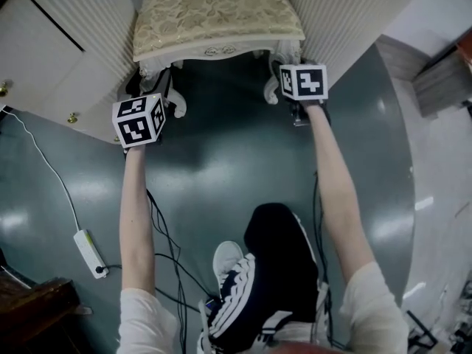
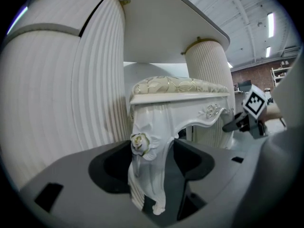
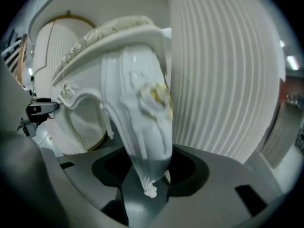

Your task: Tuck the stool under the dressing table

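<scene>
The dressing table is flanking the stool, which is standing on the floor partly between its fluted pedestals. The left tool is clamping the left front leg and the right tool the right front leg, likely for a straight, even push.

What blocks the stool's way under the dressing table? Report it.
Nothing visible does. The stool already stands between the fluted sides of the dressing table, and in the left gripper view the space under the top behind it looks open.
</scene>
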{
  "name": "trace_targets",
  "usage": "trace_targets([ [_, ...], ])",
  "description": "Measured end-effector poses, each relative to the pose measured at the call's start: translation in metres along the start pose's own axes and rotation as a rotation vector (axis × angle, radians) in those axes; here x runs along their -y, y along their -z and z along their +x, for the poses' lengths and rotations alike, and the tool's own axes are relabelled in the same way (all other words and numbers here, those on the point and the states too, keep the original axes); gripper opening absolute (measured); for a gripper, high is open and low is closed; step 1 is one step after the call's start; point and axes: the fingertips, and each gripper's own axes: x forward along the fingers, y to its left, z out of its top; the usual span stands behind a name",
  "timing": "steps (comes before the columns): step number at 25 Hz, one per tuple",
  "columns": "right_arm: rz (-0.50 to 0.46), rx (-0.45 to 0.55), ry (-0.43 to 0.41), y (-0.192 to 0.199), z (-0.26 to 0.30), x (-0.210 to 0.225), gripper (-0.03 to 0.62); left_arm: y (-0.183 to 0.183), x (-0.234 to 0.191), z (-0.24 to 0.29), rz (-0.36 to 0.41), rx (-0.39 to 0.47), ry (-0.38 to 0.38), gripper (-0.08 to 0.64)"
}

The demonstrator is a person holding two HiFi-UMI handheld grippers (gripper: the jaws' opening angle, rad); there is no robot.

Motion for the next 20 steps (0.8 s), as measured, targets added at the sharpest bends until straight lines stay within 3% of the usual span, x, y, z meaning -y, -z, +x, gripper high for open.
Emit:
trace_targets([
  [3, -0.004, -0.015, 0.037, 0.048, -0.003, 0.003, 0.207, 0.004, 0.003, -0.003, -0.071, -0.041, 0.023, 0.273],
  [7, 0.034, 0.034, 0.017, 0.067, -0.022, -0.009, 0.206, 0.012, 0.001, -0.026, -0.136, 0.045, -0.086, 0.273],
  [9, 0.035, 0.060, -0.006, 0.067, -0.034, -0.018, 0.206, 0.036, 0.013, -0.038, -0.158, 0.044, -0.107, 0.273],
  [12, 0.059, 0.105, -0.042, 0.063, -0.055, -0.029, 0.189, 0.082, 0.042, -0.049, -0.157, -0.022, -0.100, 0.269],
  [13, 0.065, 0.119, -0.046, 0.063, -0.061, -0.032, 0.160, 0.095, 0.051, -0.054, -0.162, -0.042, -0.098, 0.234],
  [16, 0.038, 0.151, -0.063, 0.068, -0.078, -0.043, 0.055, 0.115, 0.071, -0.068, -0.224, -0.048, -0.098, 0.028],
  [20, 0.009, 0.182, -0.084, 0.085, -0.086, -0.058, 0.005, 0.124, 0.085, -0.073, -0.217, -0.035, -0.105, 0.005],
])
